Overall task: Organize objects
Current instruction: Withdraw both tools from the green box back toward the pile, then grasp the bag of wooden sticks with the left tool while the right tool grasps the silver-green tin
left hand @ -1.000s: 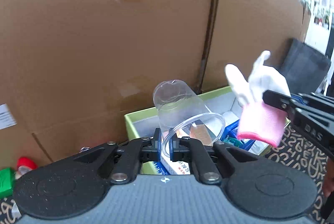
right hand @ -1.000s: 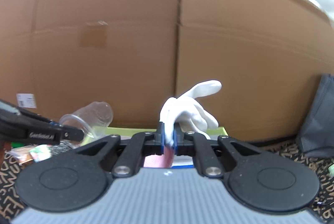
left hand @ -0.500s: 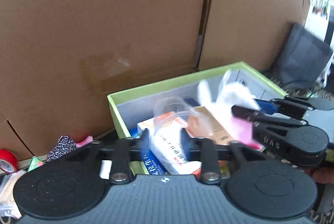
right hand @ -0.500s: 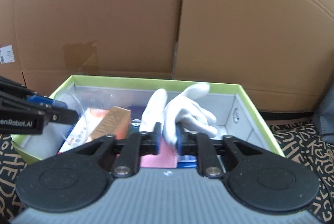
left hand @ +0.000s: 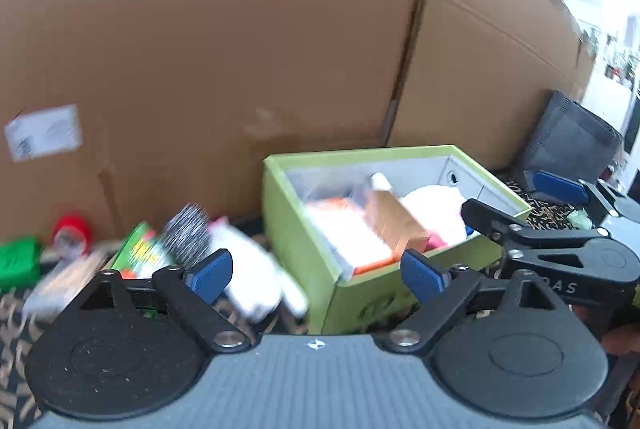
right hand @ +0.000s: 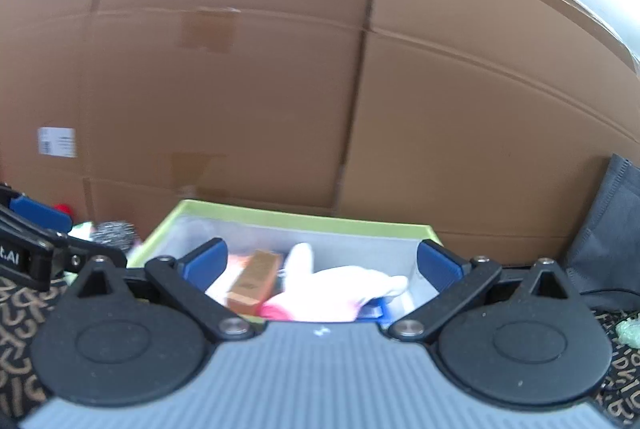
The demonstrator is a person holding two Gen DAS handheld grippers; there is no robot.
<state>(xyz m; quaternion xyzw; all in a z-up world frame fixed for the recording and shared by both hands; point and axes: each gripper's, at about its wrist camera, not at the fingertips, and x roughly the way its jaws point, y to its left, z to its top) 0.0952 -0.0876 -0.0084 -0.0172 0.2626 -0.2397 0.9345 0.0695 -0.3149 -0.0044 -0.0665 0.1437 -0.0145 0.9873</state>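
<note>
- Our left gripper has its jaws wide apart; they have just been opening, and nothing is between the blue pads.
- Our right gripper also stands with the jaws wide apart, just opened, and they grip nothing. In the left wrist view this gripper shows at the right side, beside the box.
- Past the right jaws lies one white glove with a pink cuff. It rests inside the green box, on top of the other things, with the fingers spread toward the far wall. The left wrist view shows it at the right end of the box.
- Beside the glove we see one brown carton, tilted. Next to it lies one white and orange packet. Something blue shows under the glove, but we cannot tell what it is.
- The box is light green outside and grey inside, open on top. We count one box. It stands on a dark cloth with tan letters.
- Left of the box, outside it, the blur is strong. We can make out one second white glove, one grey steel scrubber, one green packet, one red roll of tape and one bright green thing.
- Behind everything stands a big cardboard wall with one white label. One dark grey bag is at the right.
</note>
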